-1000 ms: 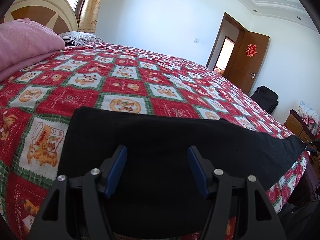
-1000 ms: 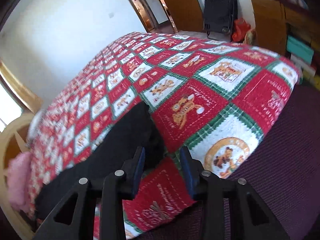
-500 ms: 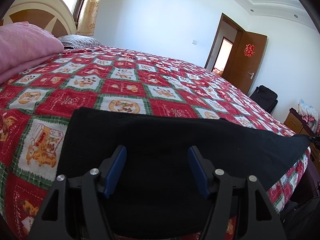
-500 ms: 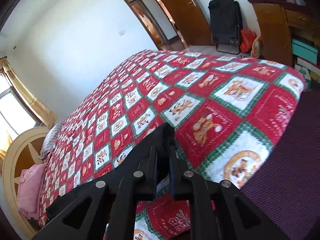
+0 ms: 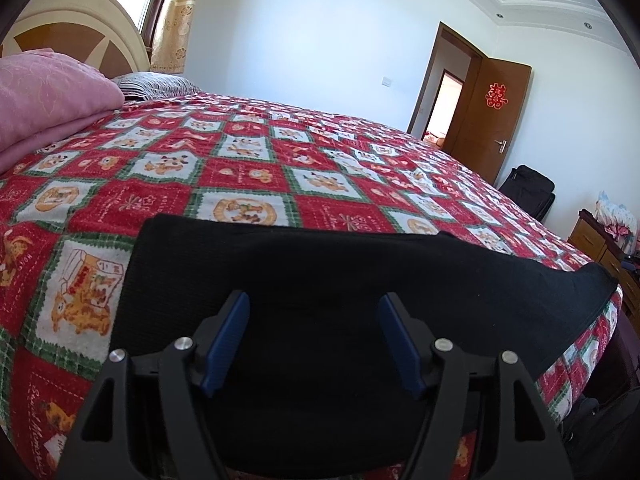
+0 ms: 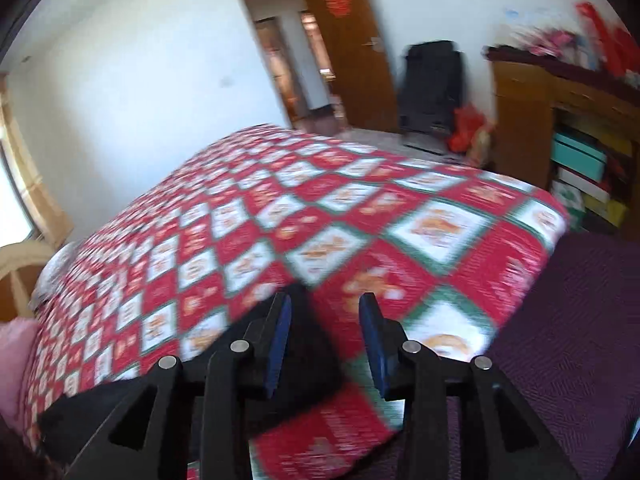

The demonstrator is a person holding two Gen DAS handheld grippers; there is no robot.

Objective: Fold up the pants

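Observation:
Black pants [image 5: 360,280] lie flat along the near edge of the bed, on a red, white and green patchwork quilt [image 5: 248,168]. My left gripper [image 5: 312,340] is open and hovers over the wide end of the pants, holding nothing. In the right wrist view, which is blurred, the far end of the pants [image 6: 304,344] lies on the quilt [image 6: 320,220] near the bed corner. My right gripper [image 6: 324,344] is open just above that end, with its left finger over the cloth.
A folded pink blanket [image 5: 48,100] and a striped pillow [image 5: 156,84] lie by the headboard [image 5: 76,28]. A wooden door [image 5: 488,120], a black suitcase [image 6: 432,88] and a wooden cabinet [image 6: 560,128] stand beyond the bed. A dark purple cloth [image 6: 568,340] covers the surface beside the bed corner.
My right gripper was shut on the pants' end half a second ago; now it is open and has let go. The pants' right end has dropped flatter. My left gripper stays open.

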